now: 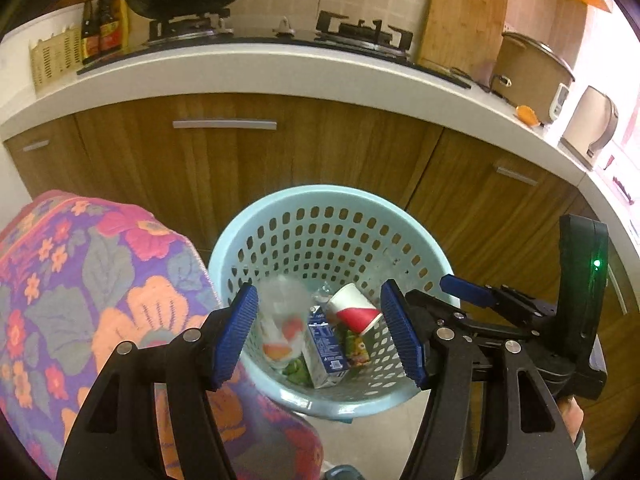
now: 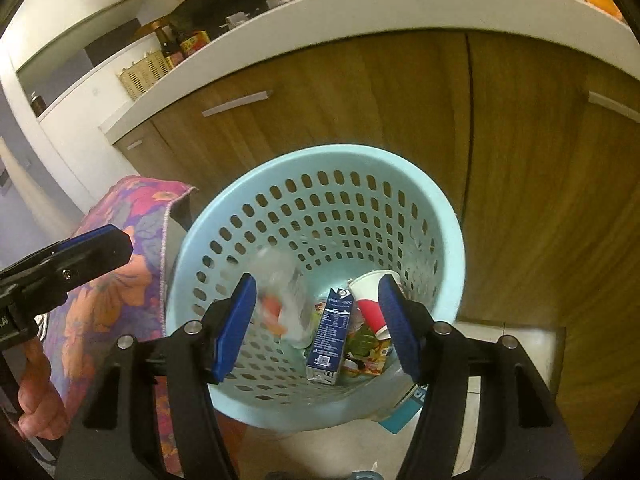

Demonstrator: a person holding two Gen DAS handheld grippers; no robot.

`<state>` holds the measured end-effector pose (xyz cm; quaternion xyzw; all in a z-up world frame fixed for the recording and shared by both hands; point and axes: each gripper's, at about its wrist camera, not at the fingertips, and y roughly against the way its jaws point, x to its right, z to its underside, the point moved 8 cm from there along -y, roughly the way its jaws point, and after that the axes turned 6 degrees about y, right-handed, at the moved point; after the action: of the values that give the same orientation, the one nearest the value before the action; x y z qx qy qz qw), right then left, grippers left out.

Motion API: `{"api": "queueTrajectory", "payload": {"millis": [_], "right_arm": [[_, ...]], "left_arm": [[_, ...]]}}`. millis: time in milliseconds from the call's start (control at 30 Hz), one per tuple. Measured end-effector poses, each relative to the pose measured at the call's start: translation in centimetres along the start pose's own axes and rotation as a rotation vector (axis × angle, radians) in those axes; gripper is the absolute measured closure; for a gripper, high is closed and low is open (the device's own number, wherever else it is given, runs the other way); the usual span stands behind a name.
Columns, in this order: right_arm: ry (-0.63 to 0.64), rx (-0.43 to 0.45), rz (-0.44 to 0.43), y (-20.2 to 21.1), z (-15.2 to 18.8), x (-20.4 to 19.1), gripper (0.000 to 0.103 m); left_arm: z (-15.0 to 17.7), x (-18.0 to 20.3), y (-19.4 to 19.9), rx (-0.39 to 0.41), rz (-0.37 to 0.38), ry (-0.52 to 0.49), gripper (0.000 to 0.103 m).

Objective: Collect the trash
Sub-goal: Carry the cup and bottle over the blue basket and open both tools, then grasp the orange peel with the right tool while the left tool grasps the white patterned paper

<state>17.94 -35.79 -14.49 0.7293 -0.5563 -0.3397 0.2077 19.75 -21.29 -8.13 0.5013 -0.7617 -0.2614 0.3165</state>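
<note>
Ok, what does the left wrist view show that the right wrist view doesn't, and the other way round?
Only the left wrist view shows the wooden cutting board, the rice cooker and the right hand-held gripper from the side. Only the right wrist view shows the person's left hand and the blue-and-white packet on the floor under the basket. Both show the light blue basket holding a blue carton, a red-and-white paper cup and a blurred clear plastic item.

Basket (image 2: pixel 448 216) mouth open above; floral cloth (image 2: pixel 132 240) crowds left, cabinet (image 2: pixel 520 160) behind
</note>
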Motion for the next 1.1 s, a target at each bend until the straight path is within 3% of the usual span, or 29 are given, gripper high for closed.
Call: {"api": "queueTrajectory", "payload": {"millis": [200, 467, 567, 700, 967, 1100], "right_arm": [[0.053, 0.028, -0.018, 1.1, -0.8, -2.7, 0.043], [0.145, 0.048, -0.063, 2.2, -1.6, -8.3, 0.043], [0.199, 0.047, -0.093, 2.1, -1.8, -11.6, 0.043], [0.292, 0.052, -0.134, 1.7, -2.3, -16.9, 0.043], [0.415, 0.032, -0.253, -0.8, -2.9, -27.2, 0.043], [0.475, 0.018, -0.258, -1.9, -2.9, -31.8, 0.043]], "left_arm": [[0.0, -0.6, 3.4, 0.076, 0.040, 0.033, 0.035], [0.4, -4.0, 9.2, 0.191, -0.019, 0.078, 0.026], [1.1, -6.1, 11.4, 0.240, -0.073, 0.116, 0.026], [3.2, -10.6, 15.3, 0.317, -0.198, 0.189, 0.026], [8.8, -21.5, 22.1, 0.364, -0.473, 0.431, 0.025], [11.2, -25.2, 24.8, 0.383, -0.531, 0.527, 0.024]]}}
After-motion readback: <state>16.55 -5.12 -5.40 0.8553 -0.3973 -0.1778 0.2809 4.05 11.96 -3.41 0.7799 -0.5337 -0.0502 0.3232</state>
